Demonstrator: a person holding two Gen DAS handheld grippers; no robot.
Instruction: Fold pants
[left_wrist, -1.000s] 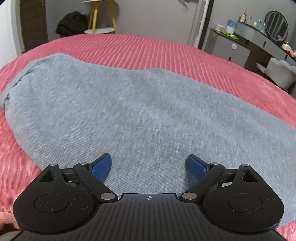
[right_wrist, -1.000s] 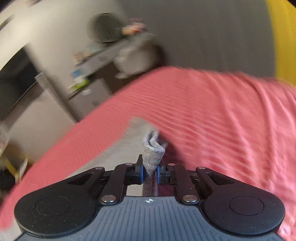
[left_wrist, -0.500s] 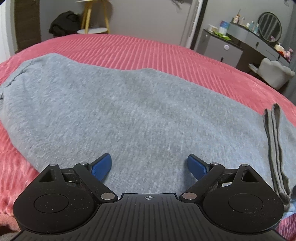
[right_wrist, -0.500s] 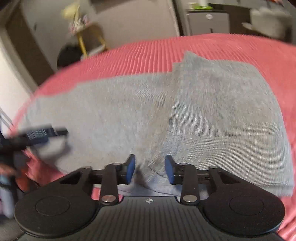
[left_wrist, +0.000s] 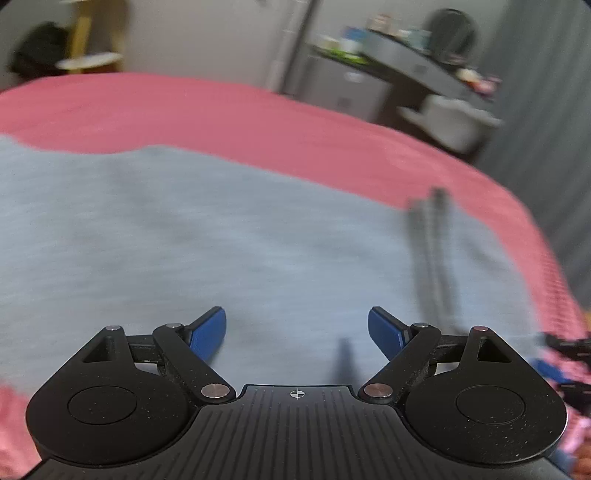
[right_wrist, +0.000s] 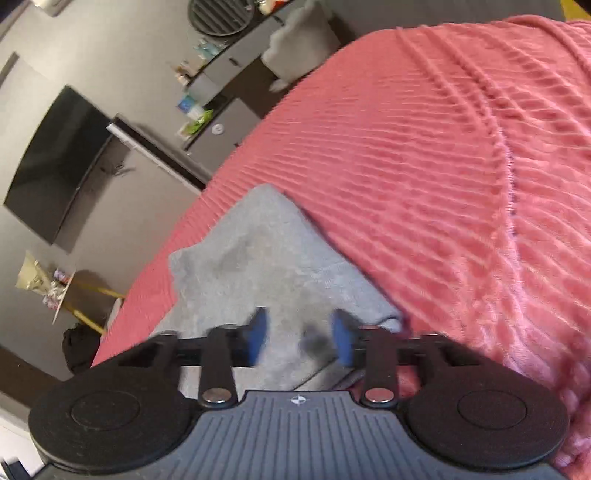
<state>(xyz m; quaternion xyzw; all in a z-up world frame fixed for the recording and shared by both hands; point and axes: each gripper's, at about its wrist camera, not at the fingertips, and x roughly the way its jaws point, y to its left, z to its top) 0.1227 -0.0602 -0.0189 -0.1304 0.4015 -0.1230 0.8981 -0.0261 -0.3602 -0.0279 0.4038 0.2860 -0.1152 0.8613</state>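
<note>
Bed (left_wrist: 258, 110) with a ribbed pink blanket (right_wrist: 424, 166) fills most of both views. Grey pants (left_wrist: 221, 240) lie flat across it, spread wide under my left camera; in the right view a grey end of them (right_wrist: 258, 258) runs up toward the bed's edge, corner slightly curled. A darker folded band (left_wrist: 432, 251) crosses the pants on the right side of the left view, blurred. Room behind: dark vanity (left_wrist: 406, 70) with small clutter and a round mirror, pale chair (left_wrist: 450, 118), black screen (right_wrist: 55, 166) on the wall, yellow-legged stool (right_wrist: 88, 291).

My left gripper (left_wrist: 296, 330) hangs over the pants, fingers spread wide, having just eased slightly inward; nothing between them but flat cloth below. My right gripper (right_wrist: 300, 338) sits low over the grey cloth, fingers about half apart and just been opening; cloth lies under the gap, pads (right_wrist: 341, 338) not pressing on it. Right fingers are motion-blurred. A dark part at the right edge of the left view is too blurred to tell.
</note>
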